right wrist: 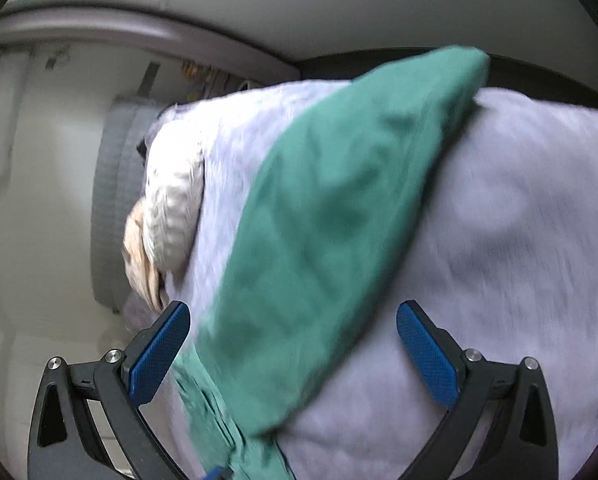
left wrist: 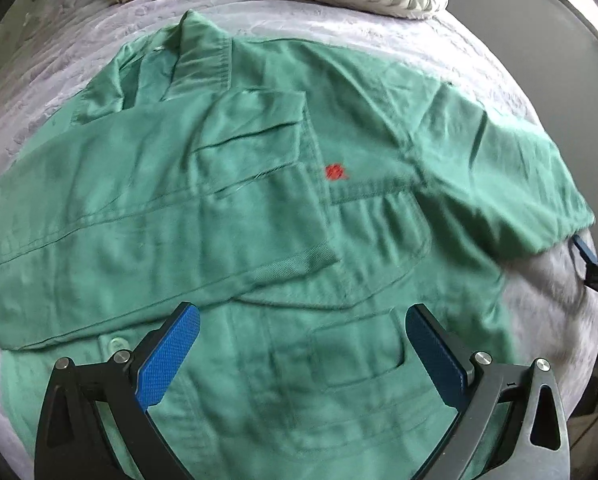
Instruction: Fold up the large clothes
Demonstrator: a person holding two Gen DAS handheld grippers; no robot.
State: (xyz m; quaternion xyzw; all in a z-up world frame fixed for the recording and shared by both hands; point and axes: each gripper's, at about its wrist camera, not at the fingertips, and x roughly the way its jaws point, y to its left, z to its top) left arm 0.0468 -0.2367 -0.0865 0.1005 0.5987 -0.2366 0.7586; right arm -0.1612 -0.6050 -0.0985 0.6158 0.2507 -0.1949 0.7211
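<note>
Green cotton shirt (left wrist: 259, 200) lies spread on the lavender bed cover (left wrist: 379, 40), one sleeve folded across its chest. My left claw (left wrist: 303, 350) and right claw (right wrist: 293, 346) hang wide, empty; best pinch the outer sleeve (right wrist: 319, 220) at its cuff.

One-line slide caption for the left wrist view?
Open left hand-held gripper above green shirt, one sleeve folded across, on lavender blanket.

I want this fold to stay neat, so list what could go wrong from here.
1. The folded left sleeve lies loose across the shirt; the open left gripper hovering over it could drag it askew.
2. The right sleeve is still spread out near the bed's edge; the open right gripper might pinch the blanket too.
</note>
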